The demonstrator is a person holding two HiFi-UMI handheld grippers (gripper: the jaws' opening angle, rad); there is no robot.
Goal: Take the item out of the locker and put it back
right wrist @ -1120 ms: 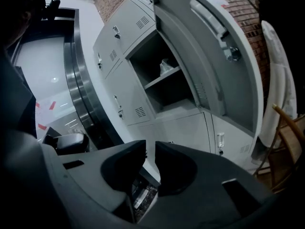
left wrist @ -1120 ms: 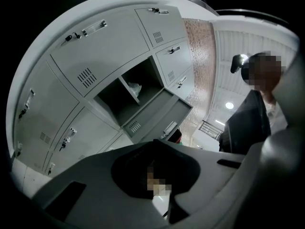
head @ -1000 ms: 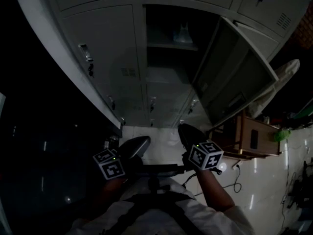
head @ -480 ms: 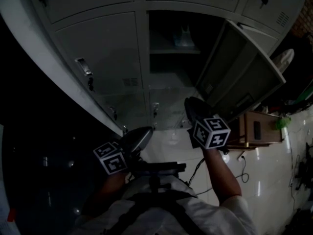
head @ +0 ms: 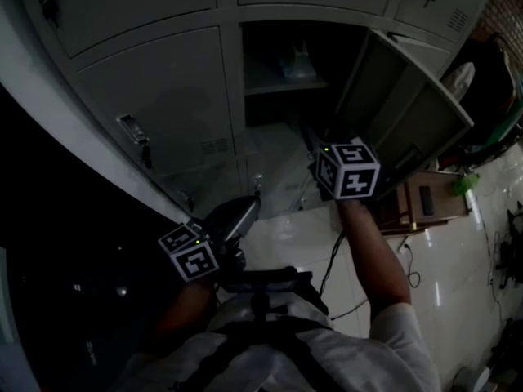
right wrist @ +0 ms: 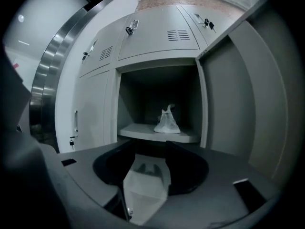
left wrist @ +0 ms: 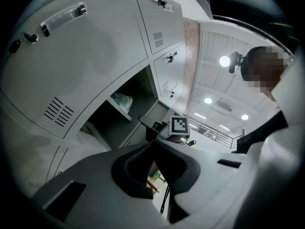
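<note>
A dim room, seen from above the person's shoulders, facing a tall bank of pale grey metal lockers [head: 163, 96]. One locker compartment stands open, its grey metal door [head: 400, 113] swung out to the right. Inside, on the compartment's grey shelf [right wrist: 138, 130], sits a small whitish crumpled plastic bag [right wrist: 167, 122], upright with a pinched, pointed top. It rests towards the right part of the shelf, apart from both grippers, and nothing touches it.

The right gripper [right wrist: 145, 151] is raised in front of the open compartment and points straight into it, with the bag above and beyond its tips. Its jaws have just been opening and now stand spread, with only the locker's lower grey floor showing in the gap and nothing held between them. The person's bare right forearm [head: 376, 251] stretches up behind its black-and-white marker cube.

The left gripper [left wrist: 152, 149] hangs lower and to the left, near the closed locker doors, angled slightly upwards. Its dark jaws are pressed together at the tips and hold nothing. A pale glossy tiled floor [head: 458, 243] shows beneath the open door
</note>
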